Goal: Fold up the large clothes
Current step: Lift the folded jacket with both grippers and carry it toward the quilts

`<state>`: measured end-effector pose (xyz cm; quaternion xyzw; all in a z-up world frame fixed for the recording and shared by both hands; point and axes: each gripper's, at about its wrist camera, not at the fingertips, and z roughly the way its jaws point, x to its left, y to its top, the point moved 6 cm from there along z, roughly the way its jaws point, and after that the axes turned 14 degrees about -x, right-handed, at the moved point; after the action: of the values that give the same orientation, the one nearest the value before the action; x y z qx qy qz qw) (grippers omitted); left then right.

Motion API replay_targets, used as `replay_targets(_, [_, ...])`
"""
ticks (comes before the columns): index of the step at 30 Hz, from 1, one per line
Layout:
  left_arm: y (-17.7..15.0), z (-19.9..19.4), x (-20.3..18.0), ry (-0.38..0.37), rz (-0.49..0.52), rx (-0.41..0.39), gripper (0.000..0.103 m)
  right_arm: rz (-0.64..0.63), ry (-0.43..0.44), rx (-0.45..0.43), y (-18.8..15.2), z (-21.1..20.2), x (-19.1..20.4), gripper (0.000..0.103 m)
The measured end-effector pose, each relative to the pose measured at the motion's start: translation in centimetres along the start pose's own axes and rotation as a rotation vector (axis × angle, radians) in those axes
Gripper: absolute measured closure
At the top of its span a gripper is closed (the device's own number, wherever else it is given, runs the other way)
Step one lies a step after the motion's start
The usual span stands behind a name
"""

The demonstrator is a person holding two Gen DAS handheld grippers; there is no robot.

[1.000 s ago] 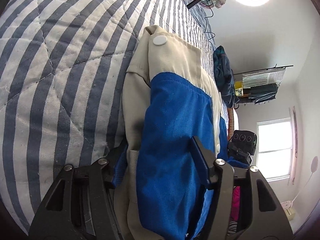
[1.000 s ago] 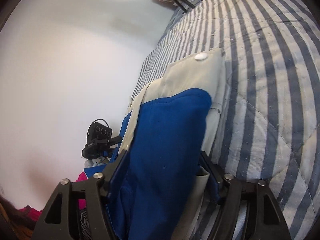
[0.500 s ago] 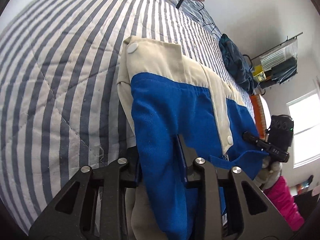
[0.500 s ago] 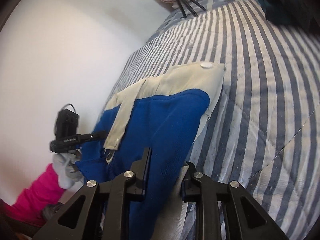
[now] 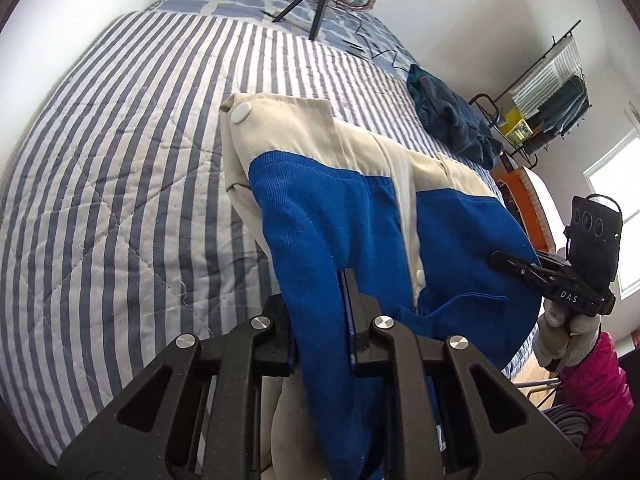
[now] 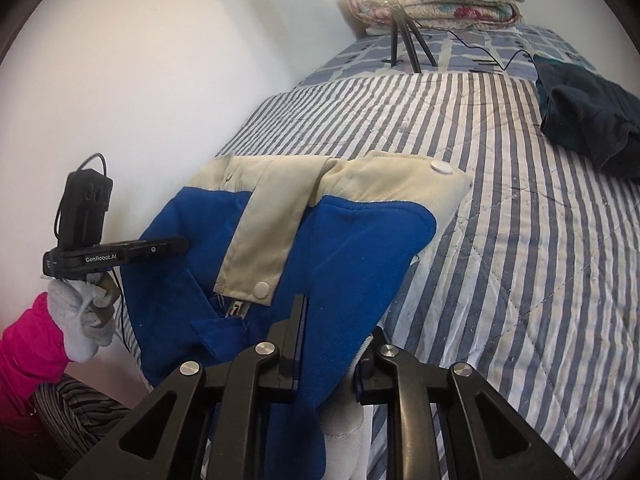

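Seen from the left wrist, the left gripper (image 5: 320,320) pinched a fold of the blue-and-cream jacket (image 5: 340,208), its jaws pressed on the cloth, the garment stretching forward from them over the striped bed (image 5: 120,200); a dark garment (image 5: 448,120) lay beyond the jacket. From the right wrist, the right gripper (image 6: 332,344) likewise clamped the jacket's near edge, a tripod (image 6: 404,40) standing farther up the bed.

Right gripper (image 6: 325,344) fingers (image 6: 294,332) clamp blue-cream jacket (image 6: 320,240) over striped quilt (image 6: 520,240); left gripper (image 6: 160,246) opposite.
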<state>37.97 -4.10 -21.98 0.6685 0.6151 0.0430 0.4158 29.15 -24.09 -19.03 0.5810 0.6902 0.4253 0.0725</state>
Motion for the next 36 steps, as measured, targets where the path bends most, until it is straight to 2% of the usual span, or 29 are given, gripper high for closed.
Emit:
replay_targets(8, [-1.1,-0.6,-4.4,-0.030,0.065,0.013,0.090,-0.060,-0.074,0.009,-0.4,-2.1,1.5,0.087])
replay_targets(17, [-1.9,0.2,-9.6,-0.090,0.121,0.030,0.091,-0.086,-0.131,-0.023,-0.4,-6.2,0.8,0.088])
replay_targets(24, [-1.6,1.5,-10.7,-0.105,0.094,0.037,0.092,-0.014,-0.138,-0.025,-1.7,-7.2,-2.2,0.089])
replay_targets(28, [-2.0,2.7,-9.0,-0.069,0.082,0.064,0.092,0.067,-0.113,-0.016,-2.9,-6.4,-4.6,0.088])
replay_targets(29, [-2.1,3.0,-8.2,-0.058,0.072,0.075,0.092,0.097,-0.098,-0.011,-3.3,-6.2,-5.3,0.087])
replay_targets(33, [-2.8,4.1,-5.6,-0.037,0.011,0.108,0.092,0.172,-0.128,-0.002,-5.1,-5.8,-8.5,0.060])
replay_targets(36, [-3.1,4.6,-5.0,-0.032,0.016,0.117,0.092,0.287,-0.088,0.001,-7.1,-5.8,-11.3,0.052])
